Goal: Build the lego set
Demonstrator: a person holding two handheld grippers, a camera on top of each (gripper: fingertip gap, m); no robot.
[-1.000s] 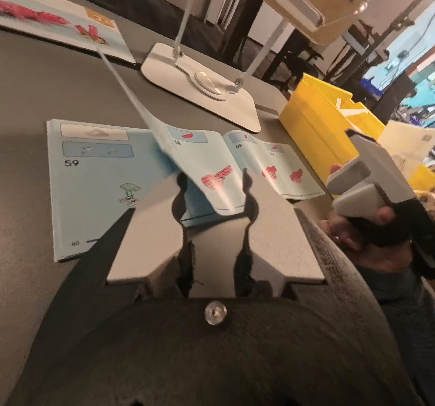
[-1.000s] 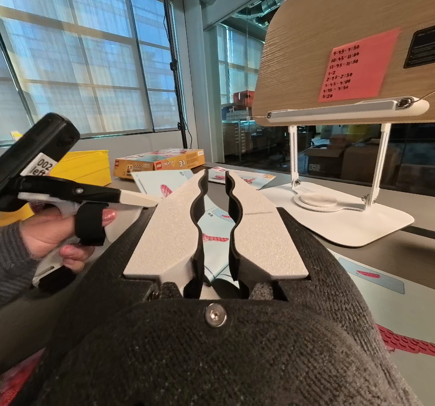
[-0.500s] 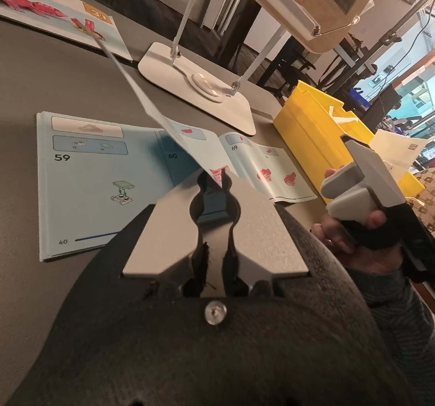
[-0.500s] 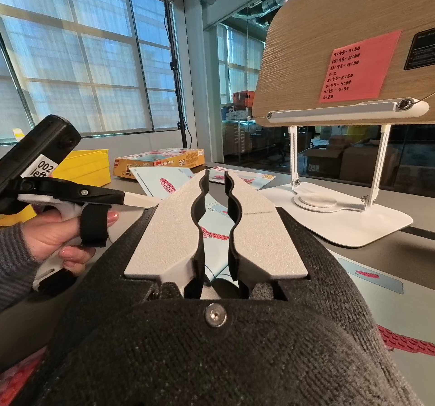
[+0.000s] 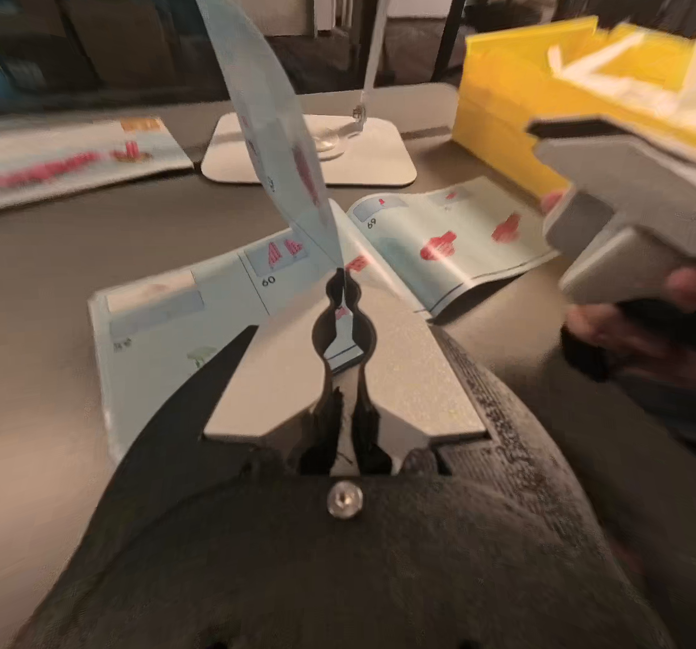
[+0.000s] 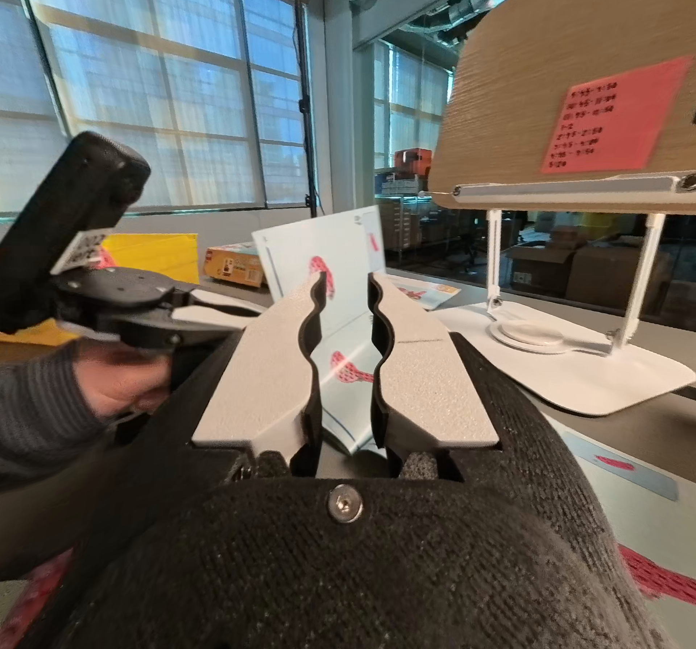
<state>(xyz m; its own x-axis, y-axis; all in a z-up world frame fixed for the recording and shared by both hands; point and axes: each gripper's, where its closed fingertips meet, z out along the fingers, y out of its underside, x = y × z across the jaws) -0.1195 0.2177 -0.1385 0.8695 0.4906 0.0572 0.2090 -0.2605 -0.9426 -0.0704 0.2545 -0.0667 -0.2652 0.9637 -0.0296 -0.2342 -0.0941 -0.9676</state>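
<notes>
- Page (image 5: pixel 271 130) of the open booklet (image 5: pixel 180 314): pinched at its lower corner between the tips of the left gripper (image 5: pixel 341 278), jaws pressed together on the paper, sheet standing up and curling away above the tips.
- Thin, light and limp, judged by that curl; probably easy to crease or tear, so best taken at the free edge, far from the spine, and pulled gently.
- Glossy surface, likely slippery between the pads.
- Directly under and beyond the left tips: rest of the booklet, lying flat and open on the grey table (image 5: pixel 75 239).
- Right gripper (image 6: pixel 345 293): fingers apart, nothing pressed between them; the raised page visible just ahead through the gap, not touching the pads as far as can be seen.
- Farther ahead of the left gripper: white stand base (image 5: pixel 376 156); a second booklet (image 5: pixel 75 156) to its left.
- To the right of the left gripper: yellow bin (image 5: pixel 501 118).
- Far ahead-left of the right gripper: cardboard box (image 6: pixel 233 265).
</notes>
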